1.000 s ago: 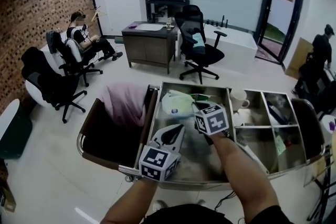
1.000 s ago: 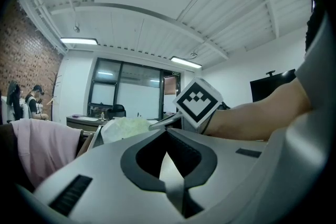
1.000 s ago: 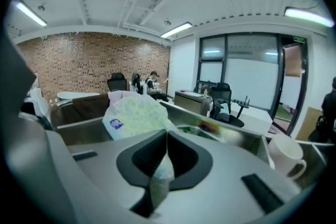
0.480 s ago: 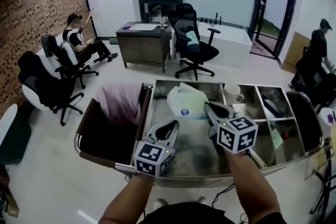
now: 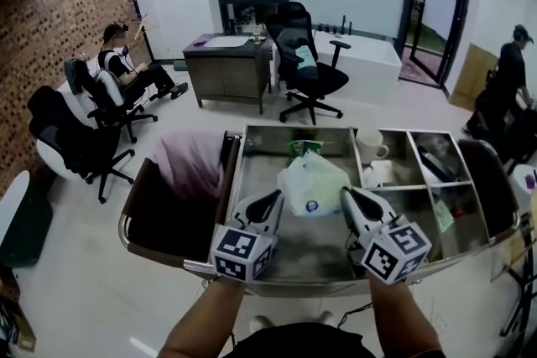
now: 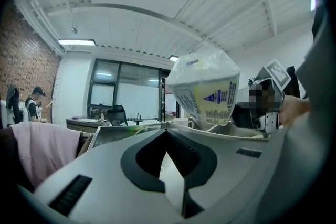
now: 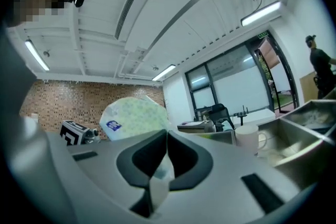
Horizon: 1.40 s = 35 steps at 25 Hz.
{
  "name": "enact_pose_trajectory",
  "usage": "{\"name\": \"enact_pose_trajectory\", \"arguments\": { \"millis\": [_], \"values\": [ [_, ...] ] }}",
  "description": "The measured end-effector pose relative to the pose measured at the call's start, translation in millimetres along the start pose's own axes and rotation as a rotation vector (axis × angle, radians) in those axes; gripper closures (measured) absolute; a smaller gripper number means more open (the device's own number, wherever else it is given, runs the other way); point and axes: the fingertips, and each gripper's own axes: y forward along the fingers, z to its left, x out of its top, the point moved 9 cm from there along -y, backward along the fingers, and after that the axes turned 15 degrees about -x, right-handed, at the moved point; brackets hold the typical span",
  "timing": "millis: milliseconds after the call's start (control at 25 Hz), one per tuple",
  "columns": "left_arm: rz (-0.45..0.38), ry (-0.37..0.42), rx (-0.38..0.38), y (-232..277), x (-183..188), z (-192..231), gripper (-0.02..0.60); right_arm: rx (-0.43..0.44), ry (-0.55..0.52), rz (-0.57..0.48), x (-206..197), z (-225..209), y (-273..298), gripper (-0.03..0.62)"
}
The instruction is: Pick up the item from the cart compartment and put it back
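A soft white plastic packet (image 5: 312,184) with a blue round mark hangs above the cart's big middle compartment (image 5: 315,257). My right gripper (image 5: 346,195) is shut on the packet's right edge, and thin film shows pinched between its jaws (image 7: 167,134). From that side the packet (image 7: 136,113) bulges just beyond the jaws, up and to the left. My left gripper (image 5: 275,199) hovers beside the packet's left edge, jaws shut with nothing in them (image 6: 167,132). In the left gripper view the packet (image 6: 205,89) floats ahead and to the right, showing a yellowish printed panel.
A green packet (image 5: 304,148) lies at the compartment's far end. A white mug (image 5: 369,148) stands in a smaller bin on the right. Pink cloth (image 5: 191,163) drapes over the cart's dark left bag. Office chairs (image 5: 306,63), a desk (image 5: 226,63) and people lie beyond.
The right gripper has drawn back from deep in the compartment toward me, and the white packet has come up and nearer with it. The left gripper has stayed almost still.
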Motion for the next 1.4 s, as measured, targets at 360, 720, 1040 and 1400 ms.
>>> {"name": "enact_pose_trajectory", "arguments": {
  "millis": [360, 720, 1040, 1400],
  "values": [
    [-0.006, 0.001, 0.001, -2, 2, -1, 0.581, -0.03, -0.014, 0.026, -12, -2, 7, 0.571],
    [0.005, 0.031, -0.004, -1, 2, -4, 0.581, -0.052, -0.001, 0.034, -12, -12, 10, 0.571],
    [0.034, 0.029, 0.002, 0, -1, -3, 0.581, -0.055, 0.008, 0.041, -14, -14, 13, 0.571],
    [-0.016, 0.025, 0.039, -6, 2, 0, 0.581, -0.055, 0.012, 0.042, -13, -13, 12, 0.571]
  ]
}}
